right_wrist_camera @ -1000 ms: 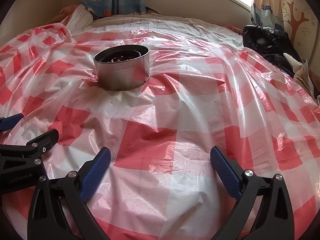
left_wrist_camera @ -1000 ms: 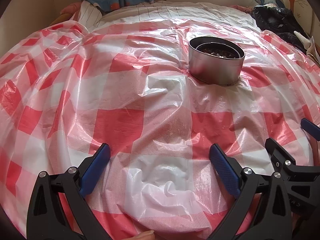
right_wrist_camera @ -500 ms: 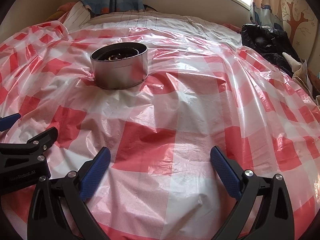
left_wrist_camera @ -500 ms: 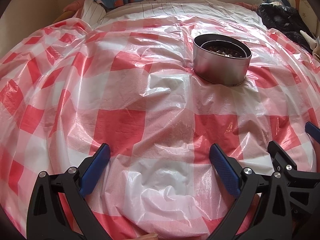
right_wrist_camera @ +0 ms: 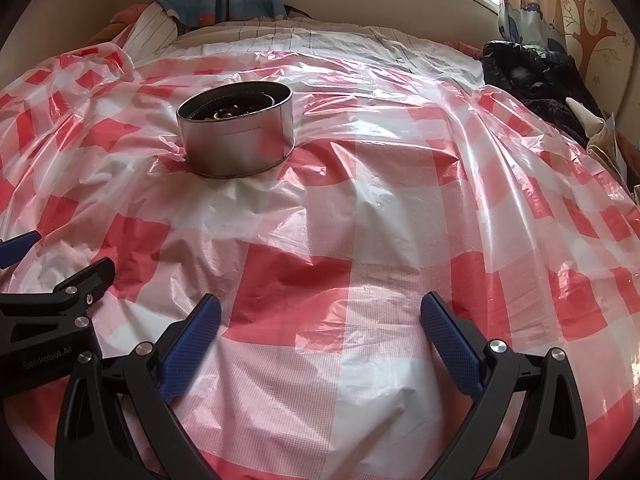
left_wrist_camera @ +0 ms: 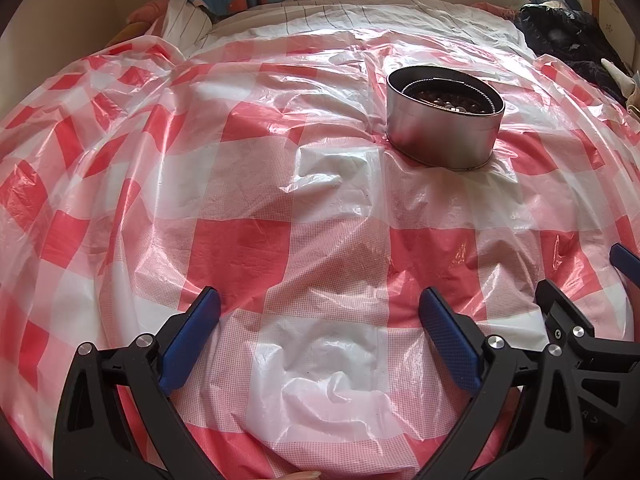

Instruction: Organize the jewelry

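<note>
Left gripper (left_wrist_camera: 320,336): nearest the lens, at 6 o'clock in the left wrist view; the blue pads (left_wrist_camera: 192,340) stand wide apart with nothing between them; they hang just above the sheet, though contact cannot be told; probably spread in readiness for the tin, since nothing smaller lies loose to pick up.
Right gripper (right_wrist_camera: 320,336): at 6 o'clock in its own view; fingers spread equally wide, empty, gripping nothing; it also shows at 3 to 4 o'clock in the left view, just beside its partner, so the two sit side by side at the near edge of the bed, apparently squared up to the work.
Plastic sheet (left_wrist_camera: 240,256): red-and-white checked film draped over the bed, wrinkled and glossy; it likely serves as a clean work surface so small pieces stay visible and do not sink into the bedding; bare of any loose jewelry in both views.
Round metal tin (left_wrist_camera: 442,128): farther out, at 1 o'clock in the left view and 11 o'clock in the right (right_wrist_camera: 236,132); upright, lidless, pressing a dent into the film; well apart from both grippers.
Jewelry (left_wrist_camera: 450,101): dark beads and a fine chain-like ring lie inside the tin; individual pieces are too small to tell apart.
Black bundle (right_wrist_camera: 528,76): farthest, at 2 o'clock, beyond the sheet's edge by the curtain; no part in the task.
</note>
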Demonstrator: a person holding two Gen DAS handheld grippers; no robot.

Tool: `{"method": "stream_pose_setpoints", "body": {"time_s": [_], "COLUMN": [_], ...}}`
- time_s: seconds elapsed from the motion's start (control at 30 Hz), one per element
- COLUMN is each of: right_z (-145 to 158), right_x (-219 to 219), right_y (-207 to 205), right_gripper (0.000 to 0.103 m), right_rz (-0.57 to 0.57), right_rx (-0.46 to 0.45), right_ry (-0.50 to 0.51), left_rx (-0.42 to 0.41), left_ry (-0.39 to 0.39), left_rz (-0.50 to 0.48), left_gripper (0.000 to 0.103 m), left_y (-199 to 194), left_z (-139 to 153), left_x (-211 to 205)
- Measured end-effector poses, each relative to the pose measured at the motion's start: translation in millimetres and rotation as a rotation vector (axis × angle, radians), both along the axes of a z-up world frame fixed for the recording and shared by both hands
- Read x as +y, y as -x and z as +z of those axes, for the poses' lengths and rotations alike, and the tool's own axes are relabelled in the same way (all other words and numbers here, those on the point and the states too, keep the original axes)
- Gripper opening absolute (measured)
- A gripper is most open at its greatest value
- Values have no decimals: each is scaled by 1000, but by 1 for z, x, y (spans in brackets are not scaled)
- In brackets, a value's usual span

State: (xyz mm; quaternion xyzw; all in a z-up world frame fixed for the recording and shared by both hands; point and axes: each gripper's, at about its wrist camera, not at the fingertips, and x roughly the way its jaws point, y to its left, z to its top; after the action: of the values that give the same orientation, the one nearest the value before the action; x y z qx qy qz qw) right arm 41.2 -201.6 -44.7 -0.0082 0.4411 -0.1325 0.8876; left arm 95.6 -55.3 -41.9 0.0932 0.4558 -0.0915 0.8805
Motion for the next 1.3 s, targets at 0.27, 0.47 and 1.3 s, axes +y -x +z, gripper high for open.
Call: {"method": "stream_pose_setpoints", "body": {"time_s": [0.27, 0.47, 1.3], "right_z": [-3, -3, -2], "right_x": [-1, -1, 0], "right_y": [-1, -1, -1], "right_gripper": [96, 96, 96], "right_rz": [1, 0, 0], "right_rx": [14, 14, 14], "right_ry": [-18, -18, -17], "left_rx": [-2, -2, 0], "left_ry": [-2, -4, -3], "left_rz": [0, 0, 0], "left_gripper": [96, 96, 96], "left_y": [0, 0, 0], "left_z": [-1, 0, 0], "left_x": [-1, -1, -1]}}
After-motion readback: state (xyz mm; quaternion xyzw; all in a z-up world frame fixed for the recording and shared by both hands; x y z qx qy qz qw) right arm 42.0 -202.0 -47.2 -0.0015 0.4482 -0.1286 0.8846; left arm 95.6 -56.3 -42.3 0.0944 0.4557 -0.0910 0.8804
